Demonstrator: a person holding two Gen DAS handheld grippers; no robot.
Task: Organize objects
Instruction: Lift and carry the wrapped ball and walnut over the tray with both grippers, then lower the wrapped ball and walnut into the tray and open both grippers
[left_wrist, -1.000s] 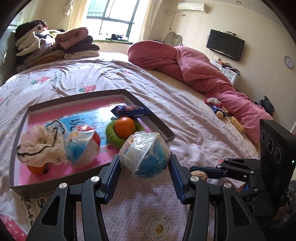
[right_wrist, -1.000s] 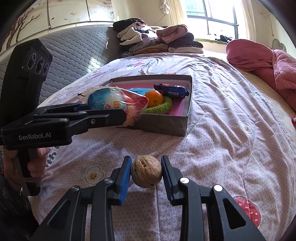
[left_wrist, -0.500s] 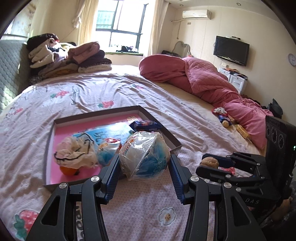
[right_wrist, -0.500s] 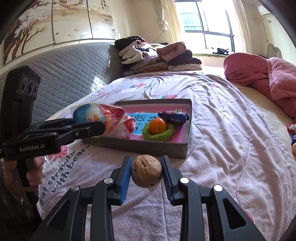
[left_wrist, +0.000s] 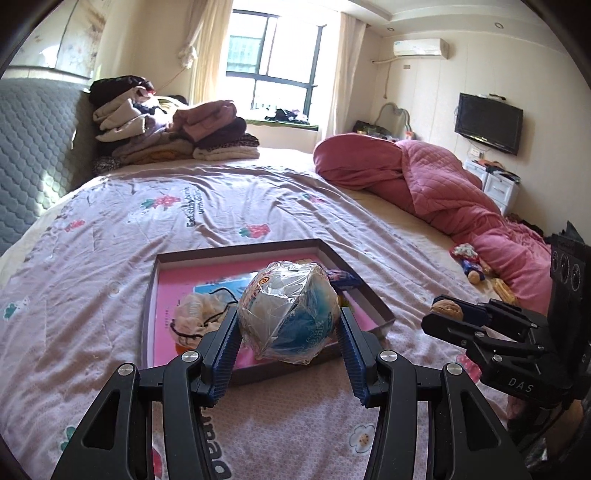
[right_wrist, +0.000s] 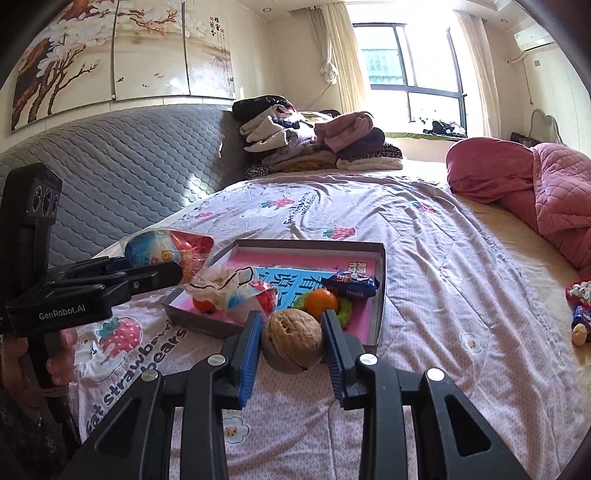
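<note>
A bed (left_wrist: 110, 280) with a lilac strawberry-print sheet filled the room. At ten o'clock, folded clothes (left_wrist: 166, 133) were stacked against a grey quilted headboard (right_wrist: 122, 173). A pink quilt (left_wrist: 424, 184) lay bunched at two o'clock. A window (left_wrist: 273, 66) stood at twelve o'clock, with an air conditioner (left_wrist: 421, 47) and a wall television (left_wrist: 488, 122) further right. Blossom panels (right_wrist: 110, 55) hung above the headboard.

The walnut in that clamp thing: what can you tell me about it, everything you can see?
The walnut is whole, tan and wrinkled, with a pitted dent near its top and a seam low on its shell. It is pinched on both sides by the blue ribbed pads of the right gripper, held in the air above the bedsheet, just short of the grey tray.
</note>
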